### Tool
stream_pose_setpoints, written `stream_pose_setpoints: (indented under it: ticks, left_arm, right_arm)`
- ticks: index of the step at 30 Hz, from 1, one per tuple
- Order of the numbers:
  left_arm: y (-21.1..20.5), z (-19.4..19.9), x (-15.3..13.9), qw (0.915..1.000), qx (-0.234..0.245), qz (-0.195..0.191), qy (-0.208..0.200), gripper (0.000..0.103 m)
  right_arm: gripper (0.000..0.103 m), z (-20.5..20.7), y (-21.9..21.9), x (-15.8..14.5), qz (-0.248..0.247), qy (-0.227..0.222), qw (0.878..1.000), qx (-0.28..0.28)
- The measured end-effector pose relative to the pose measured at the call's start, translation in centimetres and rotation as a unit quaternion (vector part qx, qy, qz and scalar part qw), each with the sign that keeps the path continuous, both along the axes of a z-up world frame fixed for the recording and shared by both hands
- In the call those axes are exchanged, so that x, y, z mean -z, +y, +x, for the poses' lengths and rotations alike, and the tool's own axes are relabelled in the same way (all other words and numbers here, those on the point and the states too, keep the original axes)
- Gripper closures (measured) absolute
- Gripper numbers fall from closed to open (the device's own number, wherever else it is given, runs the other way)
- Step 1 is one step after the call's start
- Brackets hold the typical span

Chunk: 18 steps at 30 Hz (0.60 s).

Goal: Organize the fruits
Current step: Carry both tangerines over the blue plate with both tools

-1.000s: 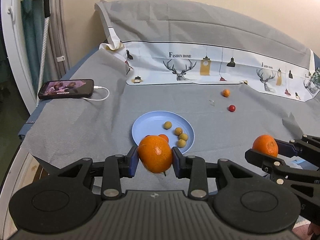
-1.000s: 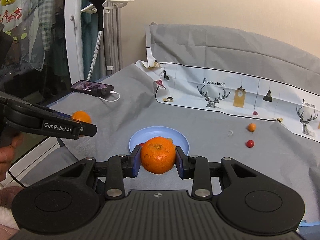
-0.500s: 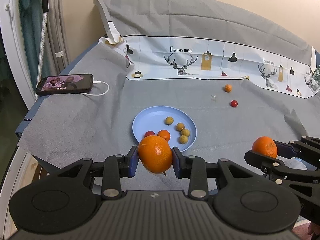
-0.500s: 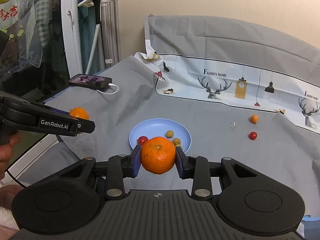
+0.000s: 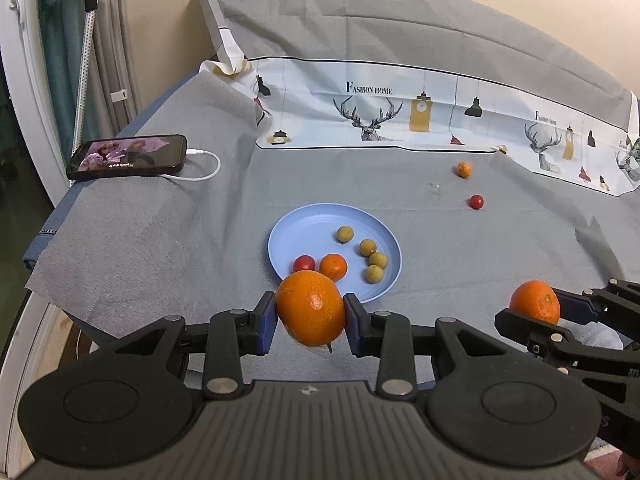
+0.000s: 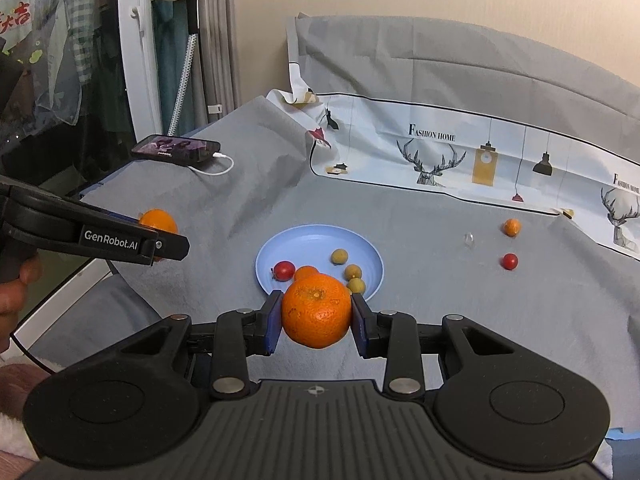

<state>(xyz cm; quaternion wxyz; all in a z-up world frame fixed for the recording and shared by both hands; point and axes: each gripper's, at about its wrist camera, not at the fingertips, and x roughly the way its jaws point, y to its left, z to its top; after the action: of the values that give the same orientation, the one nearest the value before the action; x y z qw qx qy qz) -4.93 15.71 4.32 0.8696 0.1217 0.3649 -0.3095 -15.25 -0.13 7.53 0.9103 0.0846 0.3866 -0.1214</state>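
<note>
My left gripper (image 5: 310, 318) is shut on a large orange (image 5: 310, 308), held just short of the near rim of the light blue plate (image 5: 296, 236). The right gripper (image 6: 316, 318) is likewise shut on another large orange (image 6: 316, 310) near the same plate (image 6: 304, 244). On the plate lie a cherry tomato (image 5: 304, 263), a small orange (image 5: 333, 267) and several yellow-green fruits (image 5: 372, 258). Loose on the grey cloth to the right rest a small orange (image 5: 464, 169) and a cherry tomato (image 5: 476, 201). Each gripper shows in the other's view, with its orange (image 5: 534, 306) (image 6: 158, 220).
A phone (image 5: 128, 157) on a white charging cable (image 5: 204, 170) lies at the table's far left. A printed cloth (image 5: 400, 112) with deer runs along the back. A small clear bit (image 5: 434, 189) sits near the loose fruit. The table edge (image 5: 44, 280) drops off on the left.
The plate and the things on the table sit a little lower and nearer in both views; both grips are unchanged.
</note>
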Motion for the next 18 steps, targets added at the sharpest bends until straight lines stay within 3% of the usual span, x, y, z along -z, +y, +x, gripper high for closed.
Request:
stream_pose_setpoints:
  ticks: [18]
  left_arm:
    - [-2.2,2.9,1.0,0.9999,0.0,0.008,0.015,0.064]
  right_arm:
    - [0.066,2.0,-1.3,2.0,0.009,0.026,1.0,0.009]
